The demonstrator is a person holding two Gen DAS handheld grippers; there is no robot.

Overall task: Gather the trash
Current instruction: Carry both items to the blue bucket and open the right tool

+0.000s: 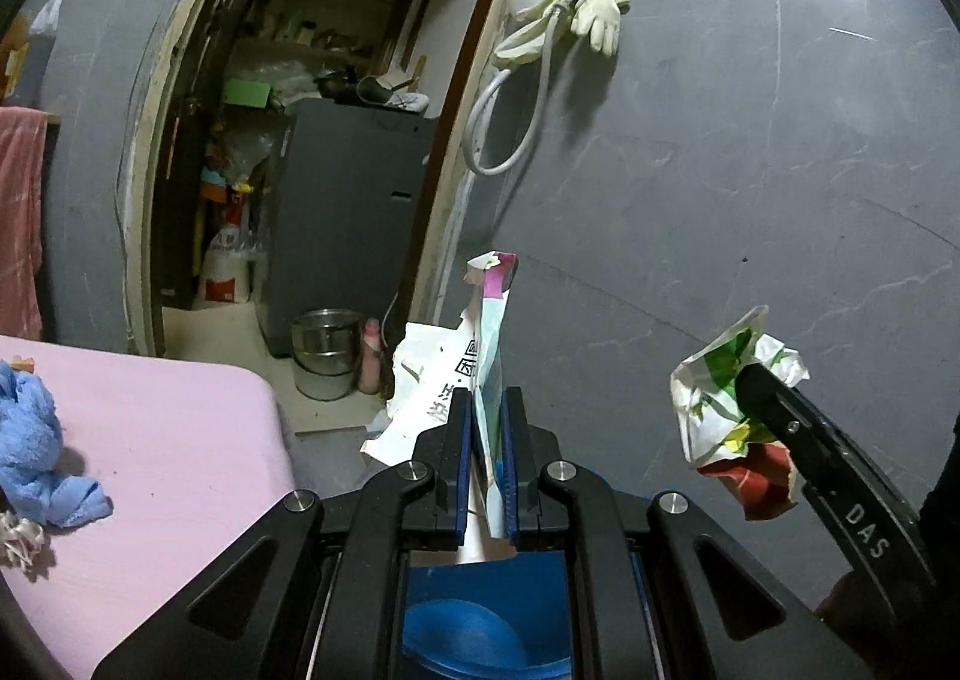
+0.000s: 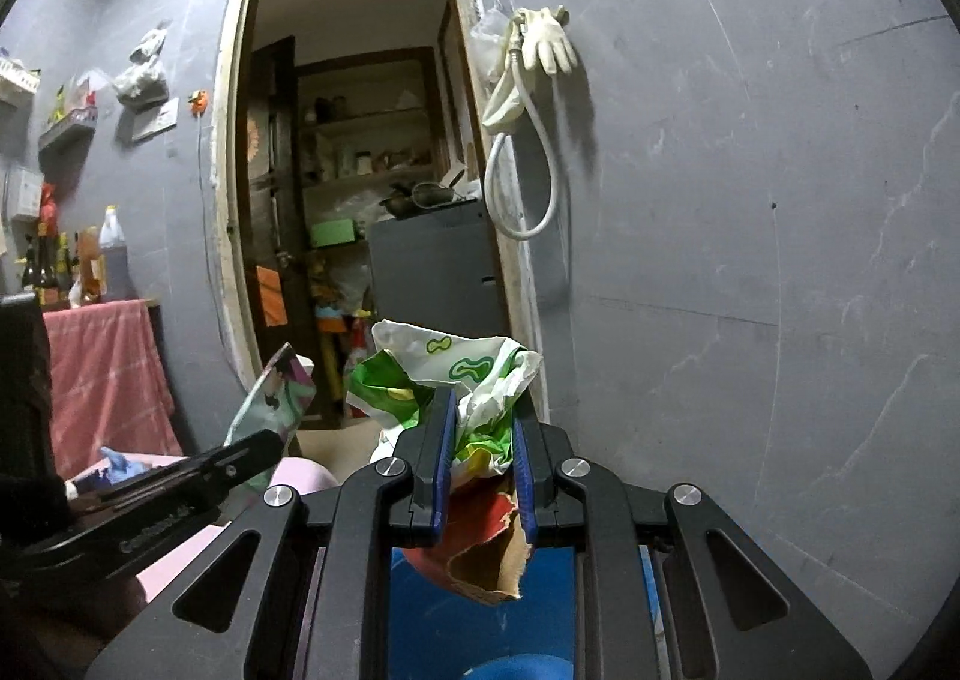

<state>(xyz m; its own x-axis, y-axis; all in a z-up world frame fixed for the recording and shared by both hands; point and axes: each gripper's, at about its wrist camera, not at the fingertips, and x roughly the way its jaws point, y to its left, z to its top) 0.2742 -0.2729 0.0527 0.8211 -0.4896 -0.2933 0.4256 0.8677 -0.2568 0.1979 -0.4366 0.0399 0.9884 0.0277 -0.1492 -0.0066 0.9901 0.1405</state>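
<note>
- The left gripper (image 1: 487, 416) is seen with its jaws drawn narrow on a flat printed wrapper (image 1: 489, 332), which is pinched on edge and stands up and forward out of the jaws
- The right gripper (image 2: 480, 428) is seen clamped on a crumpled green-and-white packet (image 2: 456, 374), with a torn red-and-brown scrap (image 2: 480, 548) hanging below the pads
- Both loads are carried in the air before the grey wall (image 1: 750, 170), side by side, the crumpled packet lying to the right of the flat wrapper and just apart from it
- A blue bin (image 1: 480, 620), or what is taken for one, since only a curved blue rim is shown, lies directly beneath and behind both pairs of jaws
- The drop is judged to turn on that relation: the trash is held forward of the blue rim, so each gripper would have to be drawn back or tipped down first
- Neither hand is judged clearly nearer; the pink surface (image 1: 150, 440) lies off to the left
</note>
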